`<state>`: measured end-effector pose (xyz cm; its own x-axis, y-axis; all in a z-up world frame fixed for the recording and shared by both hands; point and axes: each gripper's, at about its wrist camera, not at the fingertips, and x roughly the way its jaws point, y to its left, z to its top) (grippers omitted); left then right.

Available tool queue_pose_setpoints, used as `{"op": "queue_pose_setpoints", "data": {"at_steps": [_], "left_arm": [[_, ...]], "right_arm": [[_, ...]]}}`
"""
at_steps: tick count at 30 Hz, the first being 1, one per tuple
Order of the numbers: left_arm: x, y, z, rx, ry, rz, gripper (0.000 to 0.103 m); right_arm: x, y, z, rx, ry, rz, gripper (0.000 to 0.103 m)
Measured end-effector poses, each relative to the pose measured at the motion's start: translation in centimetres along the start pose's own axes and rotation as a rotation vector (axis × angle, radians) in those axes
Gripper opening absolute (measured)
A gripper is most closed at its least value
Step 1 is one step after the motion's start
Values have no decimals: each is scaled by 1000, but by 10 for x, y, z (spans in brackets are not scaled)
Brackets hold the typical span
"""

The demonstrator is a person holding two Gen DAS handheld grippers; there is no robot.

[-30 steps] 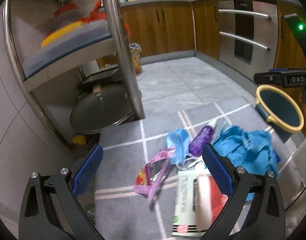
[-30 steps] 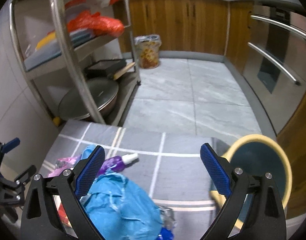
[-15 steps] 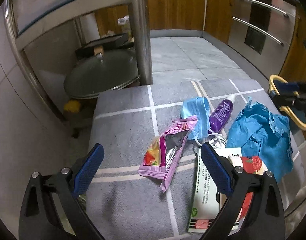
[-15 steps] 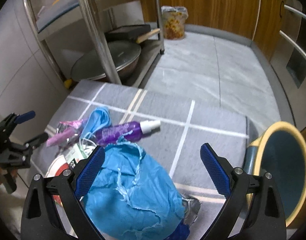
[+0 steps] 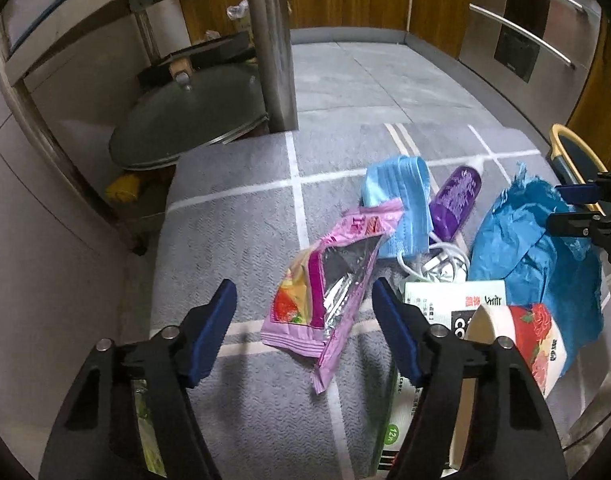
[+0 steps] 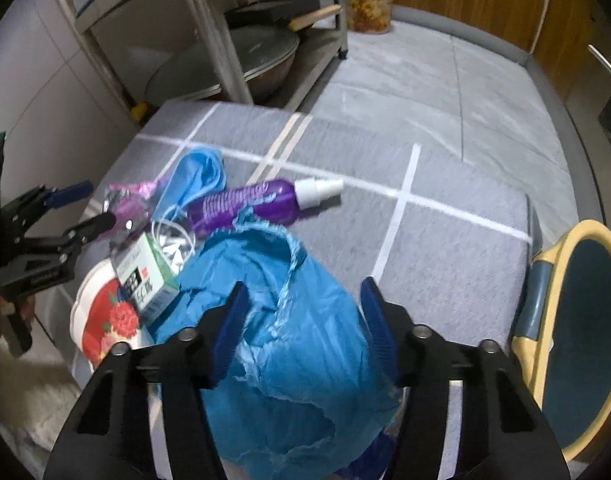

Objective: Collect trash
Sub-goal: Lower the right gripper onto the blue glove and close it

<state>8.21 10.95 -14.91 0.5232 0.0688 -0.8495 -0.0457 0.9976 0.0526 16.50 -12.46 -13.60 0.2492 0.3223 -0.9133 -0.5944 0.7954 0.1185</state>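
Grey mat [image 5: 241, 216] holds pink wrapper [image 5: 329, 292] (torn open), blue bag [image 6: 281, 320]

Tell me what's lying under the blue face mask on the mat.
Under the blue face mask, the pink snack wrapper's top corner and a white cord poke out. What else it covers on the grey mat is hidden.

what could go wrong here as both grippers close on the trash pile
The left hand-held gripper is closing around the pink snack wrapper; flat and slippery-looking, it might slide out, or the blue face mask lying on it could drag along. The right hand-held gripper is closing over the torn blue plastic bag, which may rip further. The yellow-rimmed bin sits at the mat's edge, so drops could miss.
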Motion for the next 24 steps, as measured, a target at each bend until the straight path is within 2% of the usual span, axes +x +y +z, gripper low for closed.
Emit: {"op": "queue_pose_setpoints", "data": {"at_steps": [2,3,5,8,9,11,18,24], "left_arm": [[6,-1,-1,2,25,-4,53],[7,-2,-2,2,35,-6,51],[11,-3,-2,7,54,-9,29],[7,-4,-1,11,57,0,13],[5,-4,-1,8,53,7,9],[-4,-3,1,-8,31,19,7],[-52,-16,6,17,-77,88,5],[-106,-45,10,38,-171,73,5]], "right_arm": [[1,0,-2,-3,11,8,41],[1,0,-2,-4,15,21,34],[-2,0,-2,-13,13,37,28],[-10,0,-2,-20,-3,45,12],[-14,0,-2,-18,-12,46,11],[-23,3,-4,-29,-34,46,7],[-66,11,-13,-40,-116,21,5],[-113,10,-29,-14,-221,-34,5]]}}
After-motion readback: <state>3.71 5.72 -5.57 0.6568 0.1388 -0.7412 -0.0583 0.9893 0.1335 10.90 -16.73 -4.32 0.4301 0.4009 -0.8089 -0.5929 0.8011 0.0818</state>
